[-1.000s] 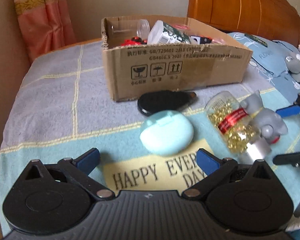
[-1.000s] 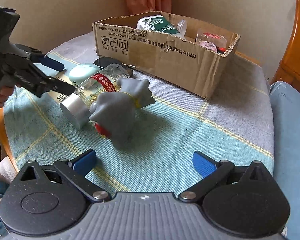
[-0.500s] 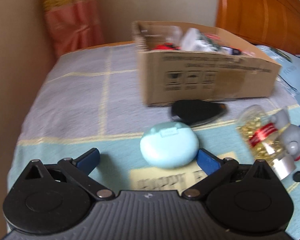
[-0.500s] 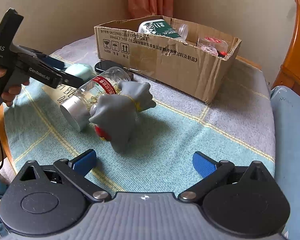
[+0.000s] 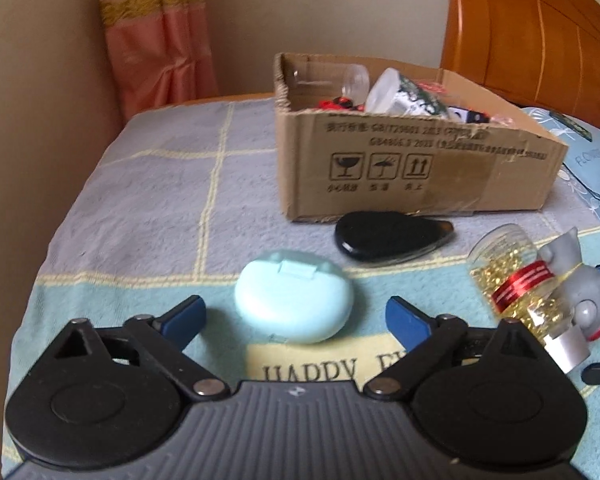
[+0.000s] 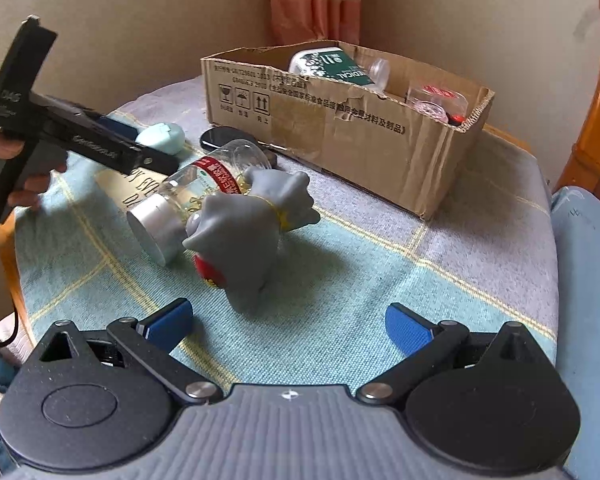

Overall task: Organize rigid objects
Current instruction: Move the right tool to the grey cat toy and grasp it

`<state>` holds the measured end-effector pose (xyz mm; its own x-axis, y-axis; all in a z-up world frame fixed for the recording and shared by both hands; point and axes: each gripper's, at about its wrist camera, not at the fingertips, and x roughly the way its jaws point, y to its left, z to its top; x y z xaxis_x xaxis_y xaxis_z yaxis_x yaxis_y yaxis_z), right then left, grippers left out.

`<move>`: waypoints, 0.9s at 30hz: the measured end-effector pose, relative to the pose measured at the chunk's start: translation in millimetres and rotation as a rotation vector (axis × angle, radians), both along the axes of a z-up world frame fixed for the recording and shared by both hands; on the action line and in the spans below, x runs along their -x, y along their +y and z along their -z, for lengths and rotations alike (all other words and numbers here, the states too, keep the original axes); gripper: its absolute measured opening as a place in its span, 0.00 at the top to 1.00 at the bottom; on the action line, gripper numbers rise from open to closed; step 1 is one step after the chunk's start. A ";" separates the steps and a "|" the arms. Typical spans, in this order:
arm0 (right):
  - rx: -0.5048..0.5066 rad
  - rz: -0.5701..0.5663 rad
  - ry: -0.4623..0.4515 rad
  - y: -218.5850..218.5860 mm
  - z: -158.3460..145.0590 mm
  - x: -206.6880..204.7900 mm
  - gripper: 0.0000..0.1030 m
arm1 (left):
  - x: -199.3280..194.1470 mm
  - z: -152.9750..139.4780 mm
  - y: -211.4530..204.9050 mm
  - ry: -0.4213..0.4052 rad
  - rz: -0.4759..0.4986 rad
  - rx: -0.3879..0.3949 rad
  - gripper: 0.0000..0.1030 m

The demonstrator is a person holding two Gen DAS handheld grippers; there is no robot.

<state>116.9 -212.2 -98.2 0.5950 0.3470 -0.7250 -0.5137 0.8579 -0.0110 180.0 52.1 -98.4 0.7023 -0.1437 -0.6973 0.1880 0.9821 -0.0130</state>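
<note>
Since a second ago my left hand-held gripper (image 5: 296, 316), unclenched with jaws just closing, straddles the mint case (image 5: 295, 299); next, clamp and carry to the cardboard box (image 5: 400, 168).

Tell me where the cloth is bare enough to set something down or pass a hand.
Free: the grey cloth left of the cardboard box, beyond the mint case; also the teal stretch between the grey figurine and the box's near corner. Crowded: the case, black fob, capsule bottle and figurine cluster before the box.
</note>
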 end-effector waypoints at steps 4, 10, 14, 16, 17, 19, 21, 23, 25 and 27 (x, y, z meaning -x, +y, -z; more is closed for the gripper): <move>0.005 -0.060 0.009 -2.1 -1.0 -4.8 0.00 | -1.2 -1.7 -0.5 -0.005 0.018 0.002 0.24; 0.021 -0.177 0.030 1.7 -3.1 -22.1 0.00 | -5.0 -3.7 1.3 -0.002 0.008 0.003 0.30; 0.033 -0.245 0.041 7.3 -4.1 -34.9 0.00 | -5.3 -3.6 2.5 -0.003 0.011 0.004 0.30; 0.036 -0.279 0.044 10.5 -4.4 -42.4 0.00 | -5.5 -3.3 2.3 -0.004 0.010 0.005 0.30; 0.038 -0.293 0.046 11.2 -4.8 -44.7 0.00 | -5.6 -3.6 1.9 -0.004 0.010 0.005 0.30; 0.050 -0.320 0.056 16.1 -5.6 -52.2 0.00 | -6.0 -3.8 1.9 -0.002 0.009 0.005 0.31; 0.075 -0.341 0.069 21.3 -7.7 -57.0 0.00 | -5.8 -3.8 2.1 0.000 0.009 0.005 0.31; 0.126 -0.374 0.062 29.2 -11.8 -58.4 0.00 | -5.9 -4.0 2.3 0.002 0.008 0.005 0.31; 0.196 -0.422 0.023 37.5 -16.8 -54.7 0.00 | -6.2 -4.0 2.0 0.003 0.005 0.006 0.31; 0.238 -0.481 0.008 43.5 -21.6 -52.9 0.00 | -6.5 -4.0 1.8 0.002 0.002 0.006 0.31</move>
